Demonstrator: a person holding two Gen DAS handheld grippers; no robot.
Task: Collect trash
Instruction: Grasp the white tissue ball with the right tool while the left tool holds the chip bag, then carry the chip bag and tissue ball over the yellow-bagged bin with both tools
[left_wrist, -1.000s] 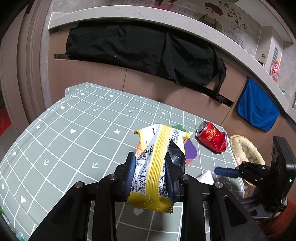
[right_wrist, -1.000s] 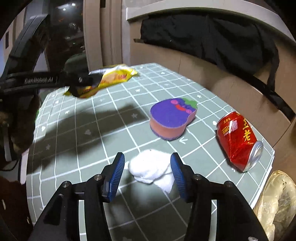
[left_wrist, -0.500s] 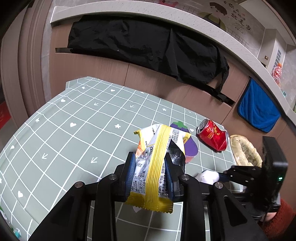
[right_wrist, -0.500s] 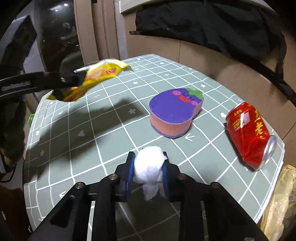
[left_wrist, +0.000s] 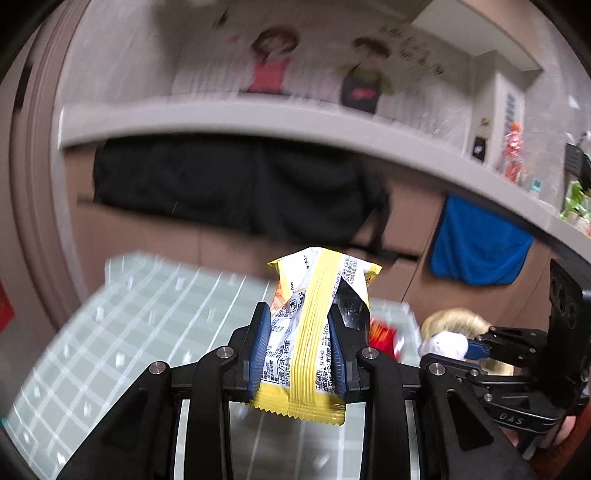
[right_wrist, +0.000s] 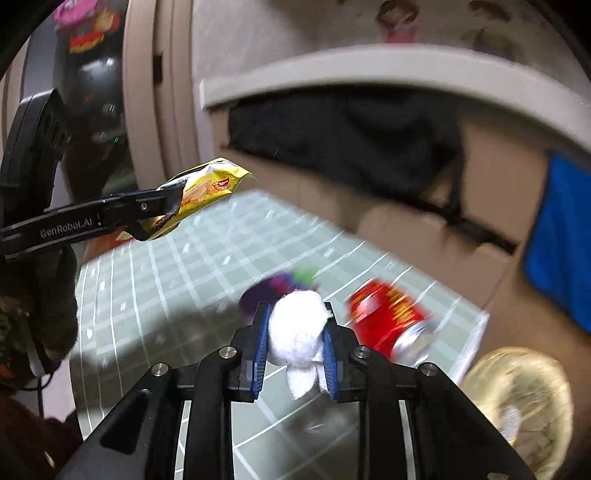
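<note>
Trash in both grippers, clear of the worktop (right_wrist: 155, 291). Left gripper (left_wrist: 300, 350): jaws narrowed on a yellow snack wrapper (left_wrist: 314, 332), pinched across the middle so both crimped ends stick out, one up toward frame centre, one hanging below the pads; seen side-on at left of the right wrist view, well above the checked cloth. Right gripper (right_wrist: 295, 347): jaws fully closed on a white tissue wad (right_wrist: 297, 338), squeezed at its bulk with a loose tail drooping beneath; visible also at lower right of the left wrist view. Soft grip suits both, since crumpled paper and foil compress rather than slip. Left on the worktop, blurred: a red can (right_wrist: 388, 321) lying on its side right of the tissue, and a purple sponge (right_wrist: 273, 291) partly hidden behind it. Yellowish bag (right_wrist: 517, 402) at lower right of frame, beyond the worktop edge, probably the place for the rubbish, though opening not clearly shown. Likely stage: carrying two pieces away, can yet to collect.
</note>
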